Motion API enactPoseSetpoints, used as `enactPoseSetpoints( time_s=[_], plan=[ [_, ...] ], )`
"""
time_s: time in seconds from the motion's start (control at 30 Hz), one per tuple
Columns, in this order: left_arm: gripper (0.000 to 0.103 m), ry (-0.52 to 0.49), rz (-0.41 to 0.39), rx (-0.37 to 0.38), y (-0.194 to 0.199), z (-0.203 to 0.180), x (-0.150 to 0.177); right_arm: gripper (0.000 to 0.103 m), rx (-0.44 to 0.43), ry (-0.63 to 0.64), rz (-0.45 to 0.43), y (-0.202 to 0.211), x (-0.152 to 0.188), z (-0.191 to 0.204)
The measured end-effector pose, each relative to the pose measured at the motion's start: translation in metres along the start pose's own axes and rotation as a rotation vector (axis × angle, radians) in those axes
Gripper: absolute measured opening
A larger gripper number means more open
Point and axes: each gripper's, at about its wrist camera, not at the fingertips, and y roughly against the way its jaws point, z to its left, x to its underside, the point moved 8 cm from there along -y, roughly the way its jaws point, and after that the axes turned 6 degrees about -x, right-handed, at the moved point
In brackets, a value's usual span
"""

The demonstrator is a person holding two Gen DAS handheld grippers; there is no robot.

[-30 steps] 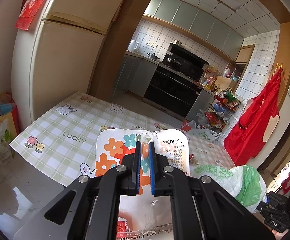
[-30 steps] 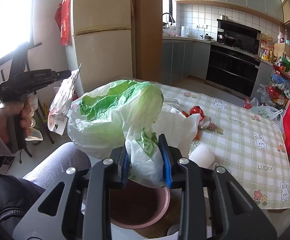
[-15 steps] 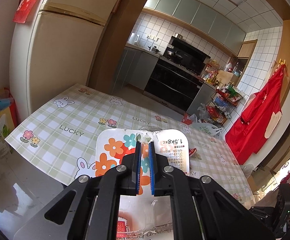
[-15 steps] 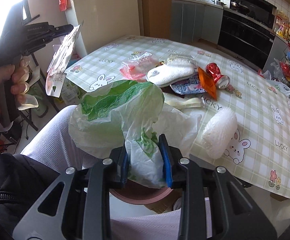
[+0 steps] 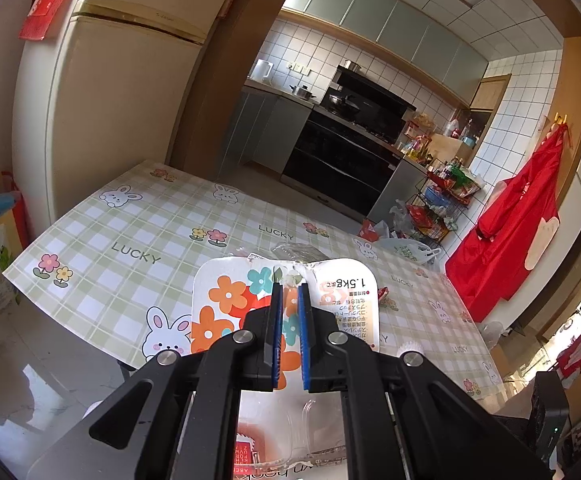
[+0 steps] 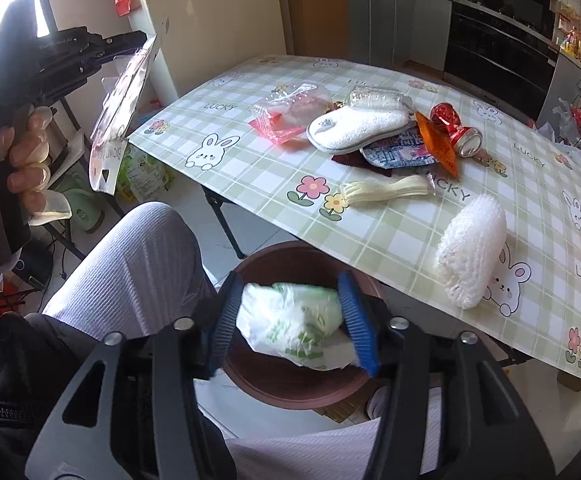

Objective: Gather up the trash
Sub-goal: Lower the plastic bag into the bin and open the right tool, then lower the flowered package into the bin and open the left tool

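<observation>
Left cam: my left gripper is clamped tight on a flowery plastic package, label reads "1.5kg" upside down. Ahead and below my fingers the tablecloth says "LUCKY" over and over; its near edge runs just under the package, open floor off to the left.

Right cam: my right gripper is opening, and the white-green plastic bag sits loose between the pads, down in the brown bin right below. The table edge is just past the bin, with a foam roll ahead-right.

opening tongs, bag over bin
</observation>
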Motion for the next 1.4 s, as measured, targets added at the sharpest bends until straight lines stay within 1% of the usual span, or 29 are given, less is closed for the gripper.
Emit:
enactPoseSetpoints(
  time_s=[0.03, 0.07, 0.13, 0.2, 0.33, 0.5, 0.67, 0.9, 1.07, 1.13, 1.2, 1.27, 1.33, 1.4],
  plan=[
    [0.007, -0.004, 0.003, 0.005, 0.000, -0.002, 0.001, 0.072, 0.008, 0.002, -0.024, 0.004, -0.004, -0.001],
    [0.007, -0.005, 0.008, 0.010, -0.001, -0.003, 0.003, 0.084, 0.025, 0.001, -0.060, 0.010, -0.009, -0.002],
    [0.007, -0.011, 0.020, 0.025, -0.002, -0.009, 0.007, 0.097, 0.081, -0.011, -0.143, 0.025, -0.020, -0.009],
    [0.007, -0.023, 0.032, 0.033, -0.005, -0.014, 0.012, 0.097, 0.142, -0.040, -0.234, 0.042, -0.029, -0.019],
    [0.007, -0.021, 0.058, 0.061, -0.010, -0.023, 0.022, 0.097, 0.220, -0.134, -0.364, 0.068, -0.039, -0.044],
    [0.007, -0.034, 0.067, 0.118, -0.012, -0.045, 0.038, 0.097, 0.253, -0.230, -0.504, 0.092, -0.038, -0.066],
    [0.008, -0.060, 0.100, 0.165, -0.022, -0.071, 0.060, 0.097, 0.295, -0.240, -0.536, 0.100, -0.031, -0.075],
    [0.008, -0.102, 0.174, 0.173, -0.045, -0.092, 0.087, 0.097, 0.284, -0.282, -0.571, 0.106, -0.015, -0.091],
    [0.008, -0.118, 0.206, 0.178, -0.058, -0.098, 0.094, 0.097, 0.244, -0.339, -0.590, 0.104, -0.009, -0.104],
    [0.015, -0.104, 0.237, 0.201, -0.063, -0.100, 0.098, 0.097, 0.245, -0.356, -0.588, 0.102, -0.008, -0.108],
    [0.047, -0.096, 0.253, 0.211, -0.065, -0.101, 0.101, 0.097, 0.245, -0.365, -0.576, 0.099, -0.006, -0.110],
    [0.052, -0.087, 0.252, 0.215, -0.066, -0.099, 0.101, 0.097, 0.244, -0.370, -0.571, 0.098, -0.006, -0.111],
    [0.062, -0.079, 0.244, 0.200, -0.065, -0.095, 0.099, 0.097, 0.244, -0.371, -0.568, 0.096, -0.005, -0.110],
    [0.078, -0.061, 0.228, 0.179, -0.064, -0.087, 0.095, 0.097, 0.249, -0.369, -0.561, 0.095, -0.006, -0.109]
  ],
)
